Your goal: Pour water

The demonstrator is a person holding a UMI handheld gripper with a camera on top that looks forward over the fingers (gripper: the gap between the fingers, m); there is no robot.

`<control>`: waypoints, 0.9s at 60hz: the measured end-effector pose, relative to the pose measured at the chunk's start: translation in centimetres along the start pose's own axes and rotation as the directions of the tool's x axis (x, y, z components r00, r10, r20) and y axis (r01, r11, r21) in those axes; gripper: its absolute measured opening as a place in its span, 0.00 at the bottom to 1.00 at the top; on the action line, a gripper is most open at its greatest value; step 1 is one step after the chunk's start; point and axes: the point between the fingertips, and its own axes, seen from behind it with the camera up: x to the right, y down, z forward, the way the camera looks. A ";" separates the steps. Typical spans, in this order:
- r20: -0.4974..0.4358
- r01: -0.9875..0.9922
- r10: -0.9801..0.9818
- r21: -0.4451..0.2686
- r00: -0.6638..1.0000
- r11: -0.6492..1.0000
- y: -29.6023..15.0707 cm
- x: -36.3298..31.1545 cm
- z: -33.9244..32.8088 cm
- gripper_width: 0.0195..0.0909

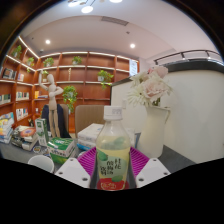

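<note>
- Gripper (112, 163) held level, aimed forward across the table, its two fingers reaching out from below with the purple pads (88, 160) facing inward.
- Between those fingers stands a clear plastic bottle (112, 150) with a white cap and a green label; both pads press against its sides, so the tool is clamped on the bottle.
- The bottle is upright, cap on, its lower part hidden between the fingers, so I cannot see whether its base rests on anything.
- No hand or sleeve of the person holding the tool is visible.
- Just beyond the bottle, to its right, a white vase (152, 133) stands on the grey table (172, 157), carrying pale pink and white flowers (150, 88).
- To the left of the bottle sits a green and white packet (62, 148), its print too small to read, and nearer the fingers a white rounded rim (40, 161) is cut off, perhaps a cup.
- Further left the table's edge is crowded with small items I cannot make out.
- Behind everything runs a wooden shelf wall (80, 80) with plants and books, and a white partition (195, 110) rises at the right.
</note>
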 end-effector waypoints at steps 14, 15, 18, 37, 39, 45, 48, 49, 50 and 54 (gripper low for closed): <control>0.108 -0.084 0.086 -0.022 0.990 0.996 0.2 -1.5 -0.8 0.85; 0.110 -0.081 0.083 -0.022 0.990 0.996 0.1 -1.5 -1.0 0.85; 0.107 -0.068 0.069 -0.015 0.992 0.998 -0.1 -1.5 -1.8 0.87; 0.177 -0.034 0.045 -0.064 0.983 0.997 1.1 -3.5 -13.2 0.90; 0.177 -0.030 0.040 -0.059 0.983 0.998 0.8 -3.5 -14.4 0.90; 0.187 -0.003 0.011 -0.044 0.982 0.999 0.0 -3.6 -17.6 0.90; 0.184 0.006 0.002 -0.041 0.983 0.999 -0.2 -3.5 -18.8 0.90; 0.180 0.006 0.001 -0.040 0.984 0.999 -0.3 -3.4 -19.1 0.90; 0.176 0.005 0.002 -0.039 0.984 0.999 -0.4 -3.3 -19.5 0.90; 0.169 -0.002 0.008 -0.038 0.986 0.999 -0.6 -3.1 -20.8 0.90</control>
